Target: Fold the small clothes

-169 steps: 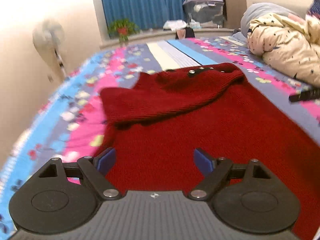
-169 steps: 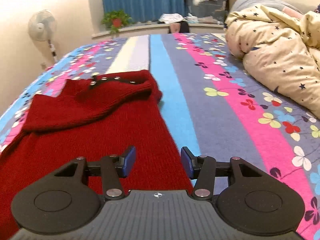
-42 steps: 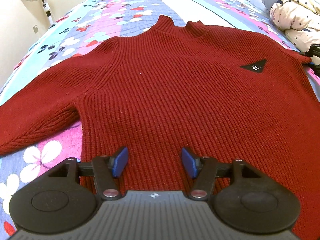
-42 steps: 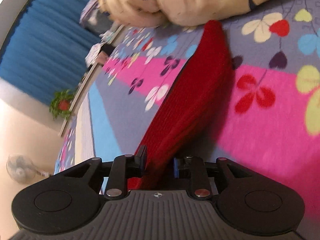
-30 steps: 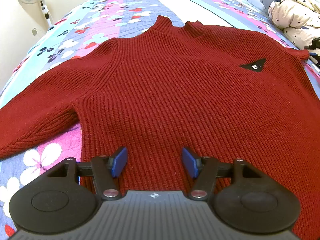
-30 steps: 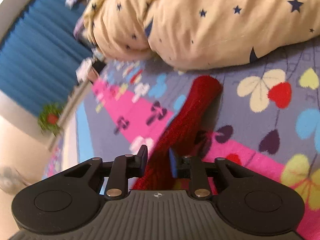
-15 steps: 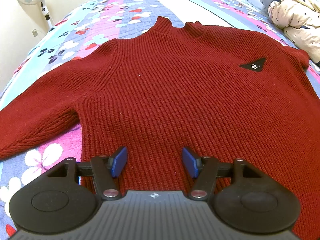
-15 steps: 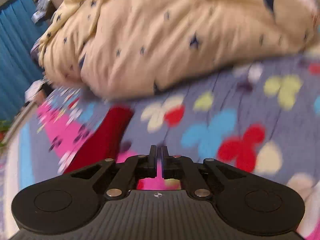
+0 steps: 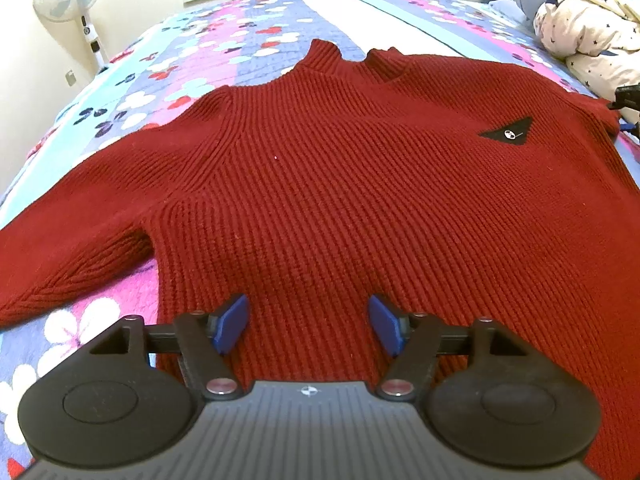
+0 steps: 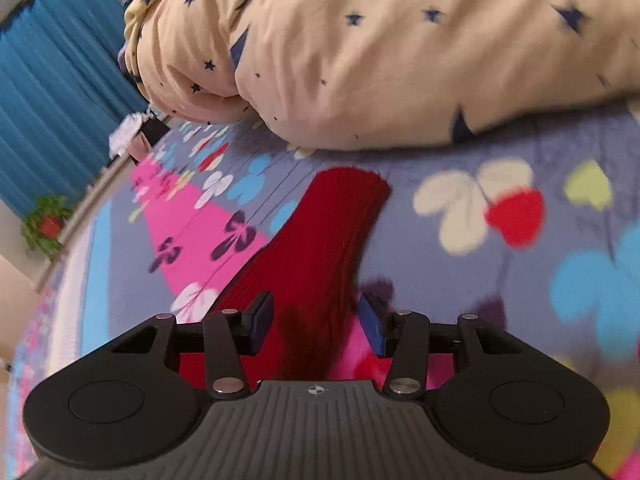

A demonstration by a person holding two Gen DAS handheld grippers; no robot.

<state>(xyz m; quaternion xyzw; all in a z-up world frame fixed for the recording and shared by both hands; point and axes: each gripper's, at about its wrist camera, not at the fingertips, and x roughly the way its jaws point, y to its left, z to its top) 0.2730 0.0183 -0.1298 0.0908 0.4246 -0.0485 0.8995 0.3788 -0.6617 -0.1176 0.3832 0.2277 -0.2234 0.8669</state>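
The bed (image 9: 260,36) carries a red sweater (image 9: 360,184) spread flat, front up, collar far. The sleeve (image 10: 320,232) stretches toward the quilt (image 10: 400,52). The left tool (image 9: 308,324) hovers spread over the near hem; the right tool (image 10: 316,324) is spread astride the sleeve. A good fold probably means pinching the sleeve squarely and carrying it across the chest without bunching.

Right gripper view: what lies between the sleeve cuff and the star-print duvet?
Only bare floral bedsheet; the sweater's cuff stops short of the duvet, seen in the right wrist view.
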